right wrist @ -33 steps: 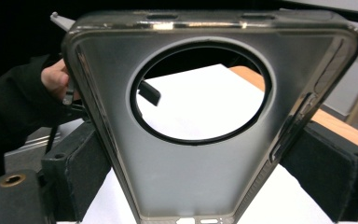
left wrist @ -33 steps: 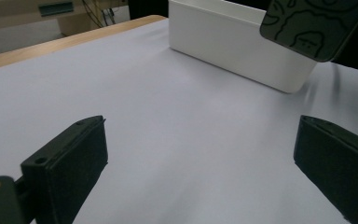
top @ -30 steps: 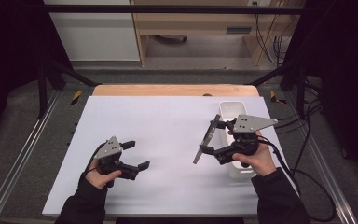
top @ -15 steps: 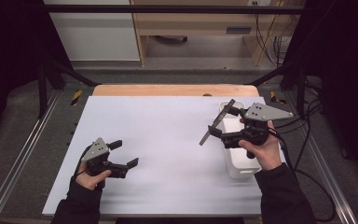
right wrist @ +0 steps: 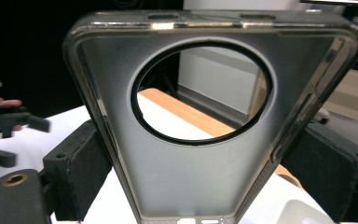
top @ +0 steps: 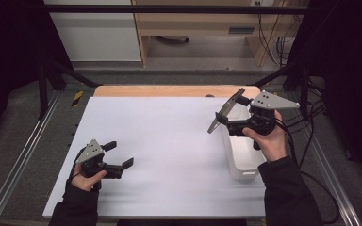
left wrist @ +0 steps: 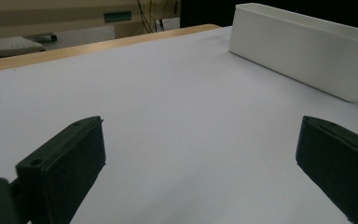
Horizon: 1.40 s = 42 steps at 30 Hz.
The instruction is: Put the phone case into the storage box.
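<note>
High view: the right gripper (top: 230, 113) holds a phone case (top: 225, 111) aloft above the white bin (top: 241, 162), apparently lifted out. The left gripper (top: 118, 155) rests low on the table (top: 169, 136).

Left gripper view: jaws spread, empty, aimed toward the bin.

Right gripper view: jaws clamp the case's edges; how firmly is unclear.

The table (top: 169, 141) is looked down on from above the person's side, facing forward. The left gripper view is set low, skimming the table toward the bin (left wrist: 303, 56). The right gripper view is pressed close on a case (right wrist: 205, 116); table and bin are shared.
</note>
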Each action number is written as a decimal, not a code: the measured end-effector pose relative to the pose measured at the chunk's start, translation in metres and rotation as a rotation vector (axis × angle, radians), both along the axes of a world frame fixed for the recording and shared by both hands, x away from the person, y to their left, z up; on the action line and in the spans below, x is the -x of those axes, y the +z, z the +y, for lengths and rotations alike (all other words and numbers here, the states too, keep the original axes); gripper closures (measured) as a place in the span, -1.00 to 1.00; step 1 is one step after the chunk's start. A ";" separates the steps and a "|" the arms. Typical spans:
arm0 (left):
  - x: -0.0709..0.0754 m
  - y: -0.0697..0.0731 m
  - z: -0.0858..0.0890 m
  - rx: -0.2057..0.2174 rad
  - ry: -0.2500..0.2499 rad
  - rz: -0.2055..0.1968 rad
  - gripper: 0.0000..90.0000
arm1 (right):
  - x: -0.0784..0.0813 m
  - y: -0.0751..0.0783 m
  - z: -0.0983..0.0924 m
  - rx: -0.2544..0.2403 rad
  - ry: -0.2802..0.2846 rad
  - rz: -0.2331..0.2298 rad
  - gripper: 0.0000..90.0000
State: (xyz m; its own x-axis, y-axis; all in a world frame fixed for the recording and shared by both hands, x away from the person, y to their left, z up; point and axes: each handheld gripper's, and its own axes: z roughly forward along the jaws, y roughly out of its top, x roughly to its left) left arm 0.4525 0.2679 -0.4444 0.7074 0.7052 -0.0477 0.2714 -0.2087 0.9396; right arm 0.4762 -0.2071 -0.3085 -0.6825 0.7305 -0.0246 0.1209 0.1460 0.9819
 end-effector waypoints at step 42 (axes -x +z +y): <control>-0.004 -0.009 0.012 -0.032 0.020 0.016 -1.00 | -0.071 -0.010 -0.022 0.039 -0.394 0.115 -0.74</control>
